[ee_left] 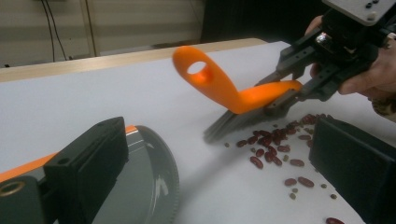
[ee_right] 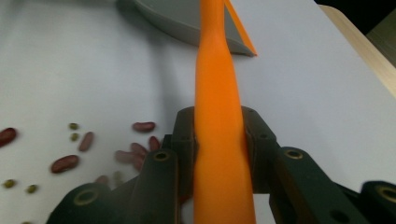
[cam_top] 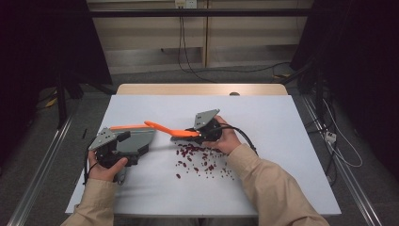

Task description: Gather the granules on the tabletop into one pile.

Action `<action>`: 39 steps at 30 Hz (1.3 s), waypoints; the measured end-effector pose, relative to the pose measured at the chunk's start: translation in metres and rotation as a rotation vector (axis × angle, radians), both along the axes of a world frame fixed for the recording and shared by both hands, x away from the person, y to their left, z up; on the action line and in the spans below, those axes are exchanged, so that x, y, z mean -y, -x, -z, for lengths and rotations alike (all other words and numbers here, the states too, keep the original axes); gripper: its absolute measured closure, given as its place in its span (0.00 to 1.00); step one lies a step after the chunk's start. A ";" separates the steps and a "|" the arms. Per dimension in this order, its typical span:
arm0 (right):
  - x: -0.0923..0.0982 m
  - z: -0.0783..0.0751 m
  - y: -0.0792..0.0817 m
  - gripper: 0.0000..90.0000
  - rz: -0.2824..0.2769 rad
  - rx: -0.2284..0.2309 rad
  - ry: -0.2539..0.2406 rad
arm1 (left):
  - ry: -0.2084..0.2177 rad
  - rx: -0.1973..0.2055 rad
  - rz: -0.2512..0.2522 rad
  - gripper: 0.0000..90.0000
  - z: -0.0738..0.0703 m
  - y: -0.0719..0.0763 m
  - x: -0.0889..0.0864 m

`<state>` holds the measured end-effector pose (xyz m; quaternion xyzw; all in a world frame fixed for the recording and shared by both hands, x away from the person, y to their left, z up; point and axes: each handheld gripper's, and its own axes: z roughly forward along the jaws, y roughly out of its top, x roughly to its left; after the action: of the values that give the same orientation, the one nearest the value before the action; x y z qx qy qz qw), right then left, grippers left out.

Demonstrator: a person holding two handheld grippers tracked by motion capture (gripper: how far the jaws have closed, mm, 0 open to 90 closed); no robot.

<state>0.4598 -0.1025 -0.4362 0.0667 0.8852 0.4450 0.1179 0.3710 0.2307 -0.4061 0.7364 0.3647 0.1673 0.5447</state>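
Note:
An orange-handled brush [cam_top: 171,130] with dark bristles [ee_left: 233,123] is clamped by its handle in my right gripper [cam_top: 195,134], whose jaws press both sides of the handle [ee_right: 219,140]. The bristles touch the white table at the edge of several scattered red beans [cam_top: 202,160]. My left gripper [cam_top: 131,147] sits over a grey dustpan [cam_top: 139,139] with an orange rim. Its jaws stand wide apart. The pan [ee_left: 154,182] lies by the left jaw, and bare table shows between the pan and the other jaw.
The white table sheet [cam_top: 282,141] has free room to the right and at the back. A few small green beans [ee_right: 74,126] lie among the red ones. Cables hang beyond the table's far wooden edge [cam_top: 202,89].

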 end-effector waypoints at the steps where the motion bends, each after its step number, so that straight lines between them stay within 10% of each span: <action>1: 0.001 0.001 0.004 0.79 -0.004 -0.003 -0.004 | 0.000 0.000 0.000 0.05 0.000 0.000 0.000; 19: 0.031 -0.019 0.021 0.79 0.072 0.019 -0.096 | -0.002 -0.003 0.025 0.05 0.002 0.004 0.001; 28: 0.077 -0.004 0.026 0.79 0.186 0.004 -0.007 | -0.012 -0.009 0.045 0.05 0.003 0.004 0.005; 39: 0.075 0.000 0.050 0.79 0.129 -0.010 -0.028 | -0.021 -0.009 0.047 0.05 0.004 0.005 0.007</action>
<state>0.4093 -0.1772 -0.4359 0.1276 0.8733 0.4484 0.1411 0.3662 0.2236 -0.4098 0.7513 0.3480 0.1550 0.5389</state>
